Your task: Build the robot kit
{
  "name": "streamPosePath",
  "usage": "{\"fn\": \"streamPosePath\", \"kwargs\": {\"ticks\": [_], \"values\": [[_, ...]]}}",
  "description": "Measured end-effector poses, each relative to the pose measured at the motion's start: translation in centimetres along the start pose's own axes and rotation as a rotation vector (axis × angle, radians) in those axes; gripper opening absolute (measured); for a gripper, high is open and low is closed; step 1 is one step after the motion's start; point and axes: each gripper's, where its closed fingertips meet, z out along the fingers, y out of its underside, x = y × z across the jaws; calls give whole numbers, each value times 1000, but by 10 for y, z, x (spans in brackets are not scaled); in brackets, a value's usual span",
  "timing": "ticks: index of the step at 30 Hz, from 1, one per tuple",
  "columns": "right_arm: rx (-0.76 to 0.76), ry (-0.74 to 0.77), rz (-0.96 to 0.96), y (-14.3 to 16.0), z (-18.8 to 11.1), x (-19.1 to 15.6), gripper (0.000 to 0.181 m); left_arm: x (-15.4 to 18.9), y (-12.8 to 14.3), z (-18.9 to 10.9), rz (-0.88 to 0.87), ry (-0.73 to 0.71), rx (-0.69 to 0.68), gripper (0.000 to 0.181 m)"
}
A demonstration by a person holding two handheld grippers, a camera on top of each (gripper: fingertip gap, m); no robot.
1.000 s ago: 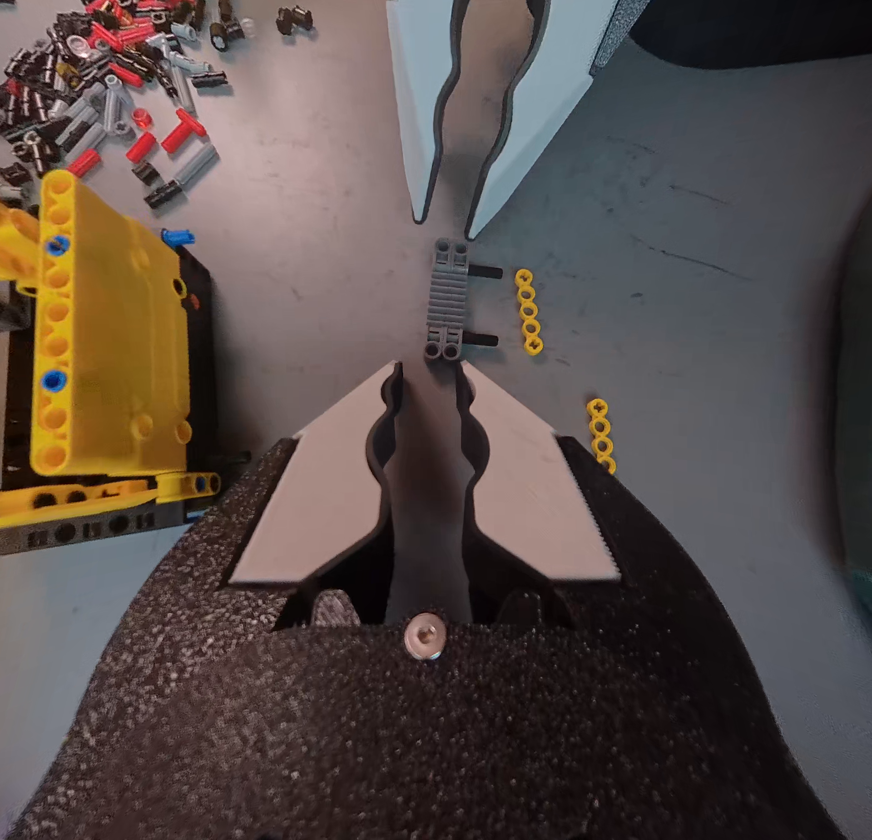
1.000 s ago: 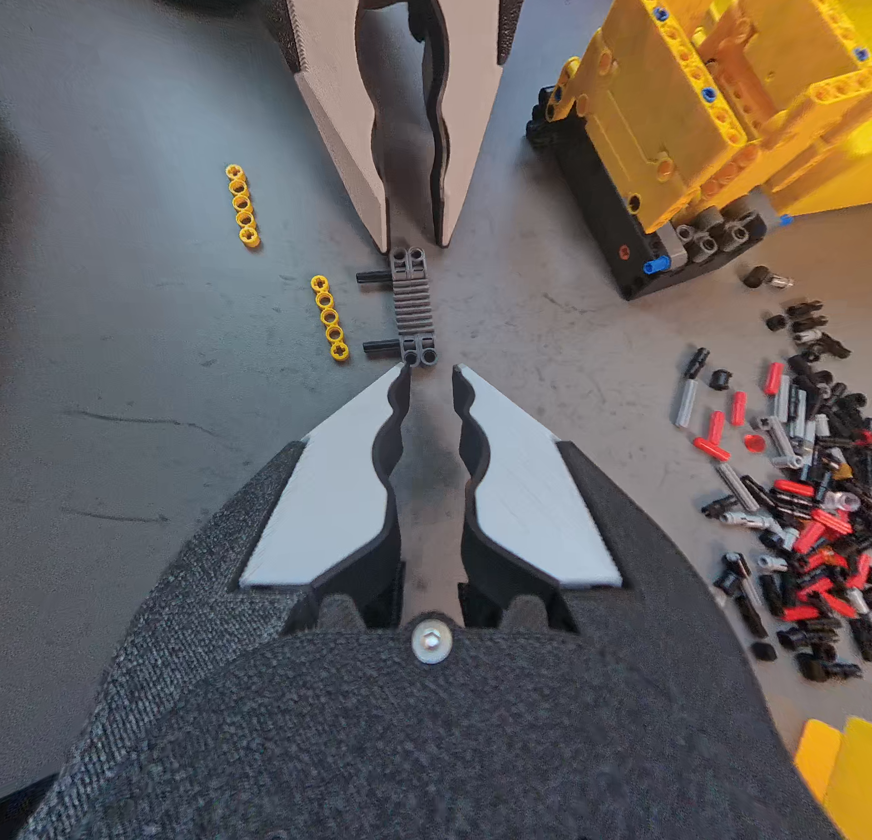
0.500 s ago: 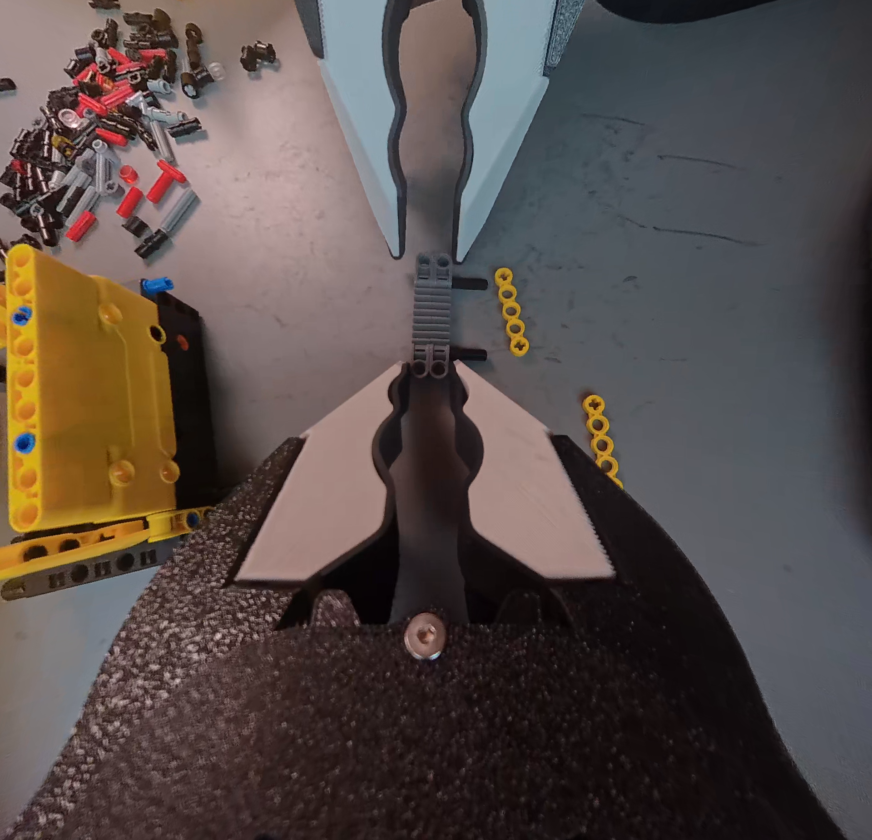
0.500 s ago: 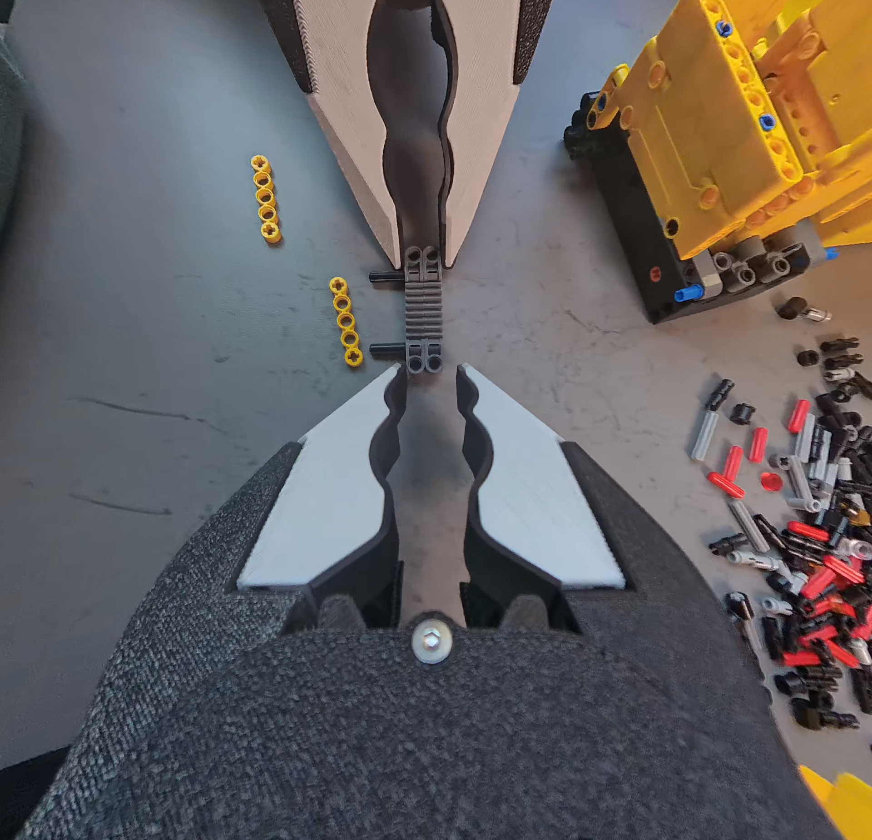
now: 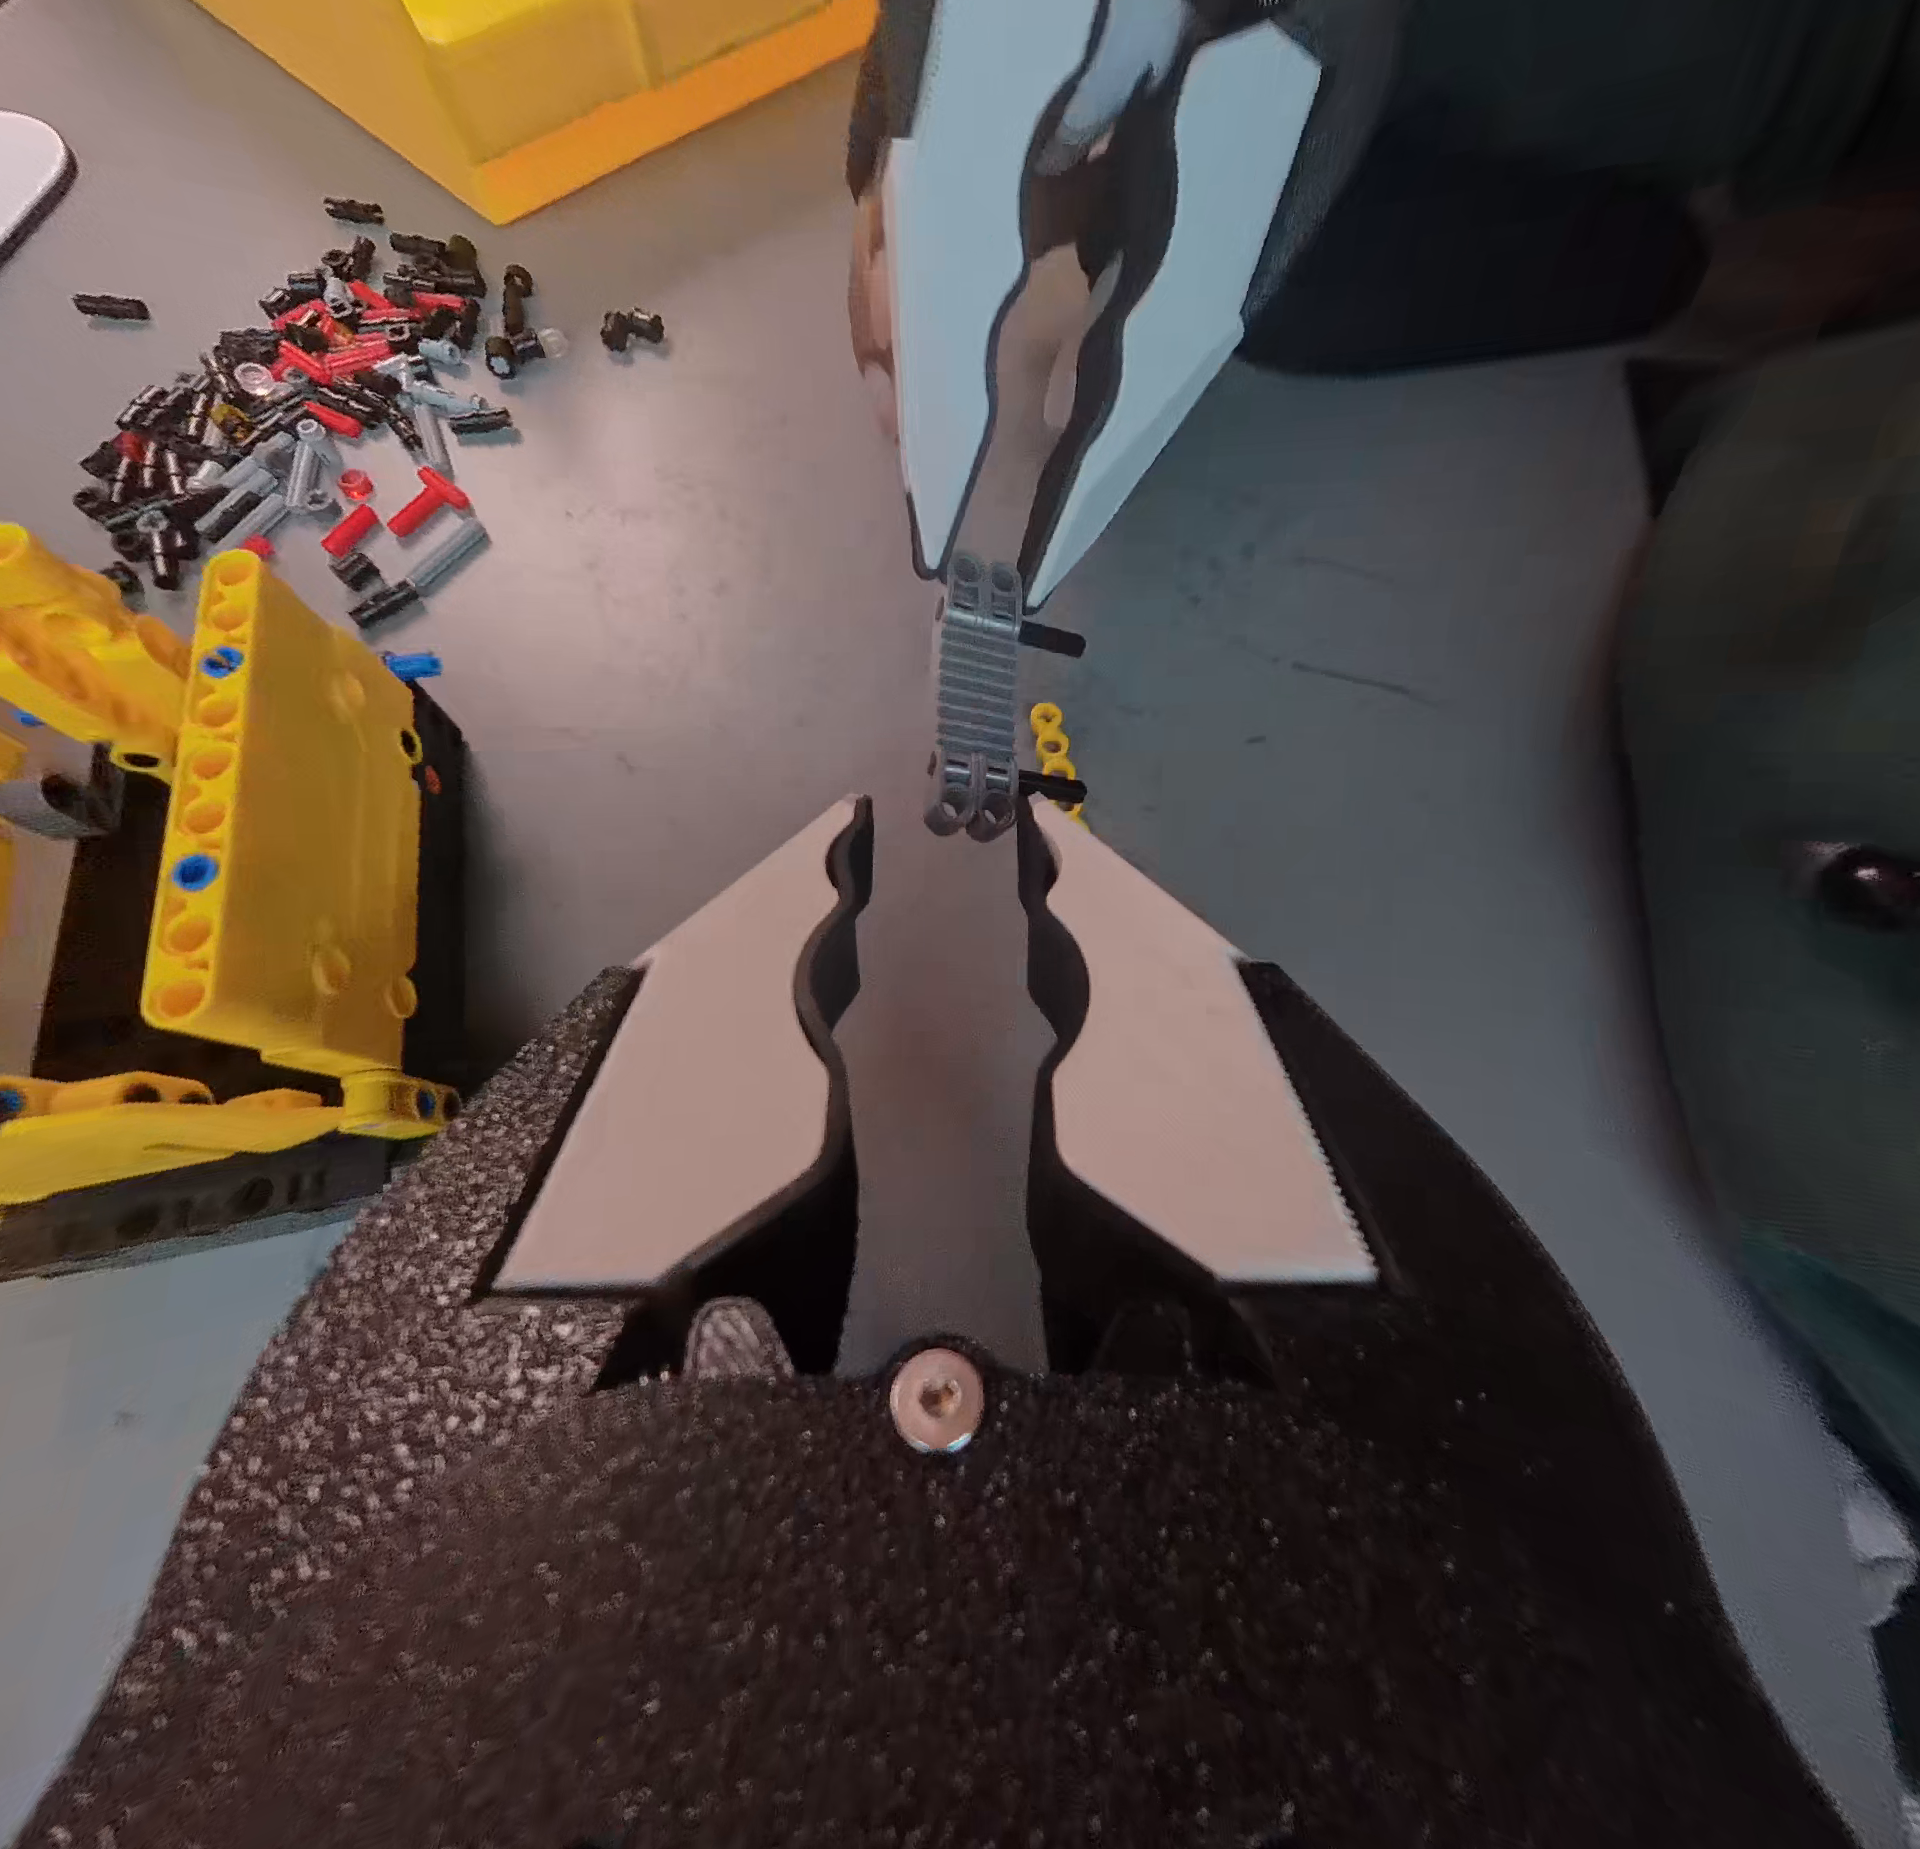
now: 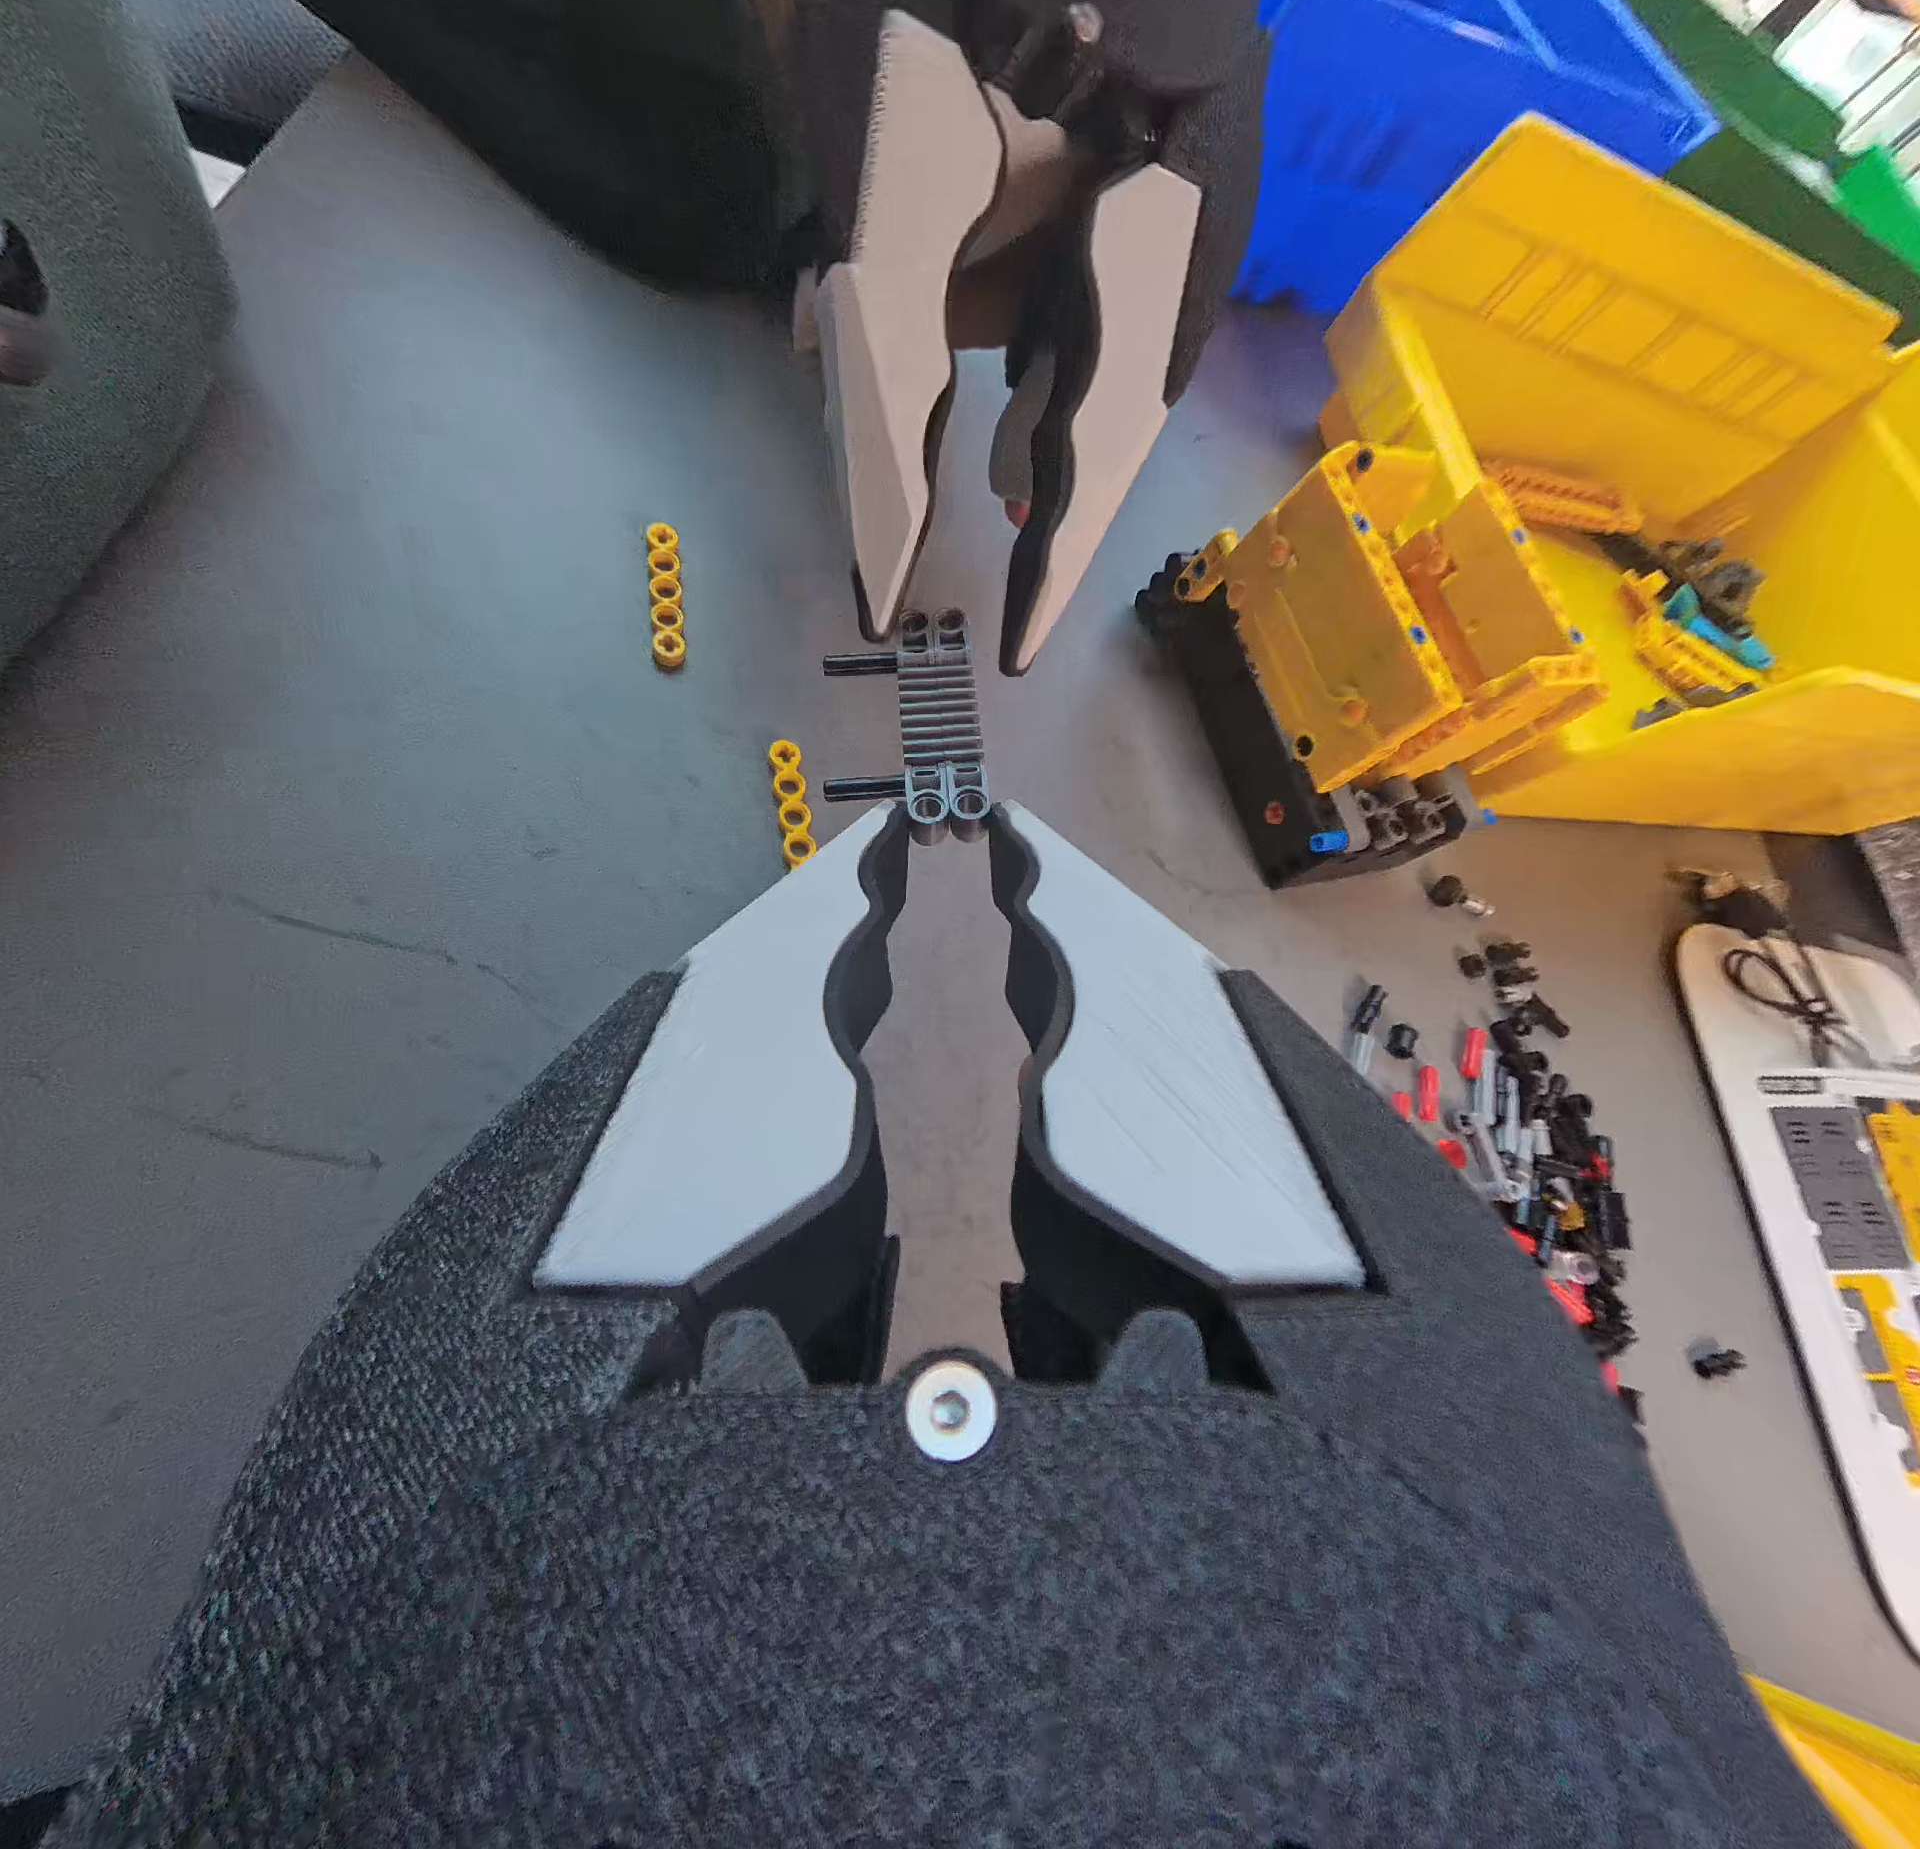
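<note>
right wrist view: ribbed grey plastic brick piece with two black side pins hangs lifted off the grey tabletop.
right gripper pinches its near end, jaws nearly closed on it; left gripper stands spread at the far end, gripping nothing, yellow holed beam beside.

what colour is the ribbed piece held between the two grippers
The ribbed piece is dark grey, with black pins sticking out; clearest in the right wrist view.

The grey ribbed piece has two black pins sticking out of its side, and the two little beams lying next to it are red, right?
Almost. The grey ribbed piece does have two black pins sticking out of its side, but the little beams next to it, the near beam and the far beam, are yellow, not red. The right wrist view shows this.
</note>
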Motion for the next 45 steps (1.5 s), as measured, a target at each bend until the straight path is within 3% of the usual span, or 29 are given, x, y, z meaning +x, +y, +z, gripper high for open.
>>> {"fn": "streamPosePath", "kwargs": {"ticks": [4,7,10,12,15,20,26,31,38,45], "values": [[47,134,-184,-15,-12,-1,15,15,-29,-17,-225,229,190,33],[49,205,-312,-26,-17,-2,15,22,-35,-18,-290,314,215,31],[39,236,-387,-32,-19,-1,15,24,-33,-11,-253,269,182,10],[22,245,-400,-30,-18,1,15,23,-35,-11,-229,227,180,9],[-48,185,-209,-9,-16,8,17,15,-33,-11,-191,128,159,6],[-121,-148,157,15,-3,-19,20,-9,-30,-19,-150,-22,170,6],[-264,-297,255,26,19,-34,20,-18,-26,-24,-112,-92,169,6],[-324,-278,261,28,22,-35,7,-16,-25,-25,-114,-76,186,6],[-380,-72,412,43,2,-31,7,-3,-28,-16,-87,-26,170,6],[-327,-53,437,40,6,-31,8,7,-27,3,-50,33,122,6]]}}
